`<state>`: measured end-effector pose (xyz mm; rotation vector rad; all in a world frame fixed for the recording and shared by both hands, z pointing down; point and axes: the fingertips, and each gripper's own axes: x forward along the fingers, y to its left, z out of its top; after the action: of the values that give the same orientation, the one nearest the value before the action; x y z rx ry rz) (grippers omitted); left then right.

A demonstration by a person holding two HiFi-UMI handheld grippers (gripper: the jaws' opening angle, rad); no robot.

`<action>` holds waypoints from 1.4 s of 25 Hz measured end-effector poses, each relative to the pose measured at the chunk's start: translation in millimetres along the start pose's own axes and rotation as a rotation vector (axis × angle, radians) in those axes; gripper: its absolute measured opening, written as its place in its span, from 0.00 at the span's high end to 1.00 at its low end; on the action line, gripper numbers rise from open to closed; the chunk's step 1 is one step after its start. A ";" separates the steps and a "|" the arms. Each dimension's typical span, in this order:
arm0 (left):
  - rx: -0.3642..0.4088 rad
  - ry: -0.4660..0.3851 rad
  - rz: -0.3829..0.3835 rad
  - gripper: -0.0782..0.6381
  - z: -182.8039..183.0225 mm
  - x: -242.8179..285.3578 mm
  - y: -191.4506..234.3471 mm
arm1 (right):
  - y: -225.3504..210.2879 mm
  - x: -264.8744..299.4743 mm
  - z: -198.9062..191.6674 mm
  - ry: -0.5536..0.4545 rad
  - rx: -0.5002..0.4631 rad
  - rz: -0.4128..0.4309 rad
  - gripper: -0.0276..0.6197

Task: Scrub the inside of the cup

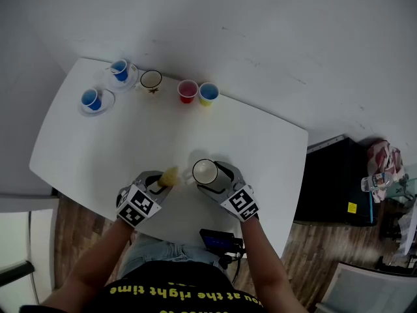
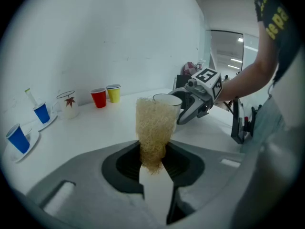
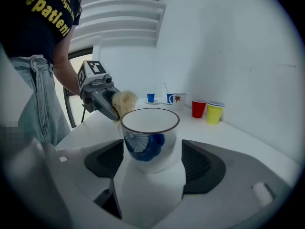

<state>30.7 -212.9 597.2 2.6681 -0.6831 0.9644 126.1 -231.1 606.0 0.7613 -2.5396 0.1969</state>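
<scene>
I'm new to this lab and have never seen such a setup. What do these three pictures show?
A person holds a two-jaw gripper in each hand. The head view looks down from the person's head; the other two come from cameras on the grippers. The left gripper is shut on a fibrous scrubber. The right gripper has its jaws apart, with a blue-patterned cup between them. Farther back on the white table stand two blue cups on saucers, a leaf-marked white cup, a red cup and a yellow cup.
</scene>
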 end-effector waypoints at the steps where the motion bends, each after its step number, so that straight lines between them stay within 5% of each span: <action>1: -0.003 0.000 0.001 0.74 -0.4 -1.9 0.9 | -0.7 2.8 0.9 -0.005 0.001 0.000 0.38; 17: -0.030 -0.006 0.038 0.73 -7.2 -20.5 14.9 | 1.3 30.2 -0.1 0.000 0.003 0.055 0.34; 35: 0.028 -0.004 -0.003 0.73 11.3 -26.8 3.8 | -2.8 19.8 -1.9 0.142 -0.178 -0.118 0.35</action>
<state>16.9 -210.9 571.5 2.6950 -0.6709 0.9755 114.0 -242.5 617.2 0.7942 -2.3333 -0.0138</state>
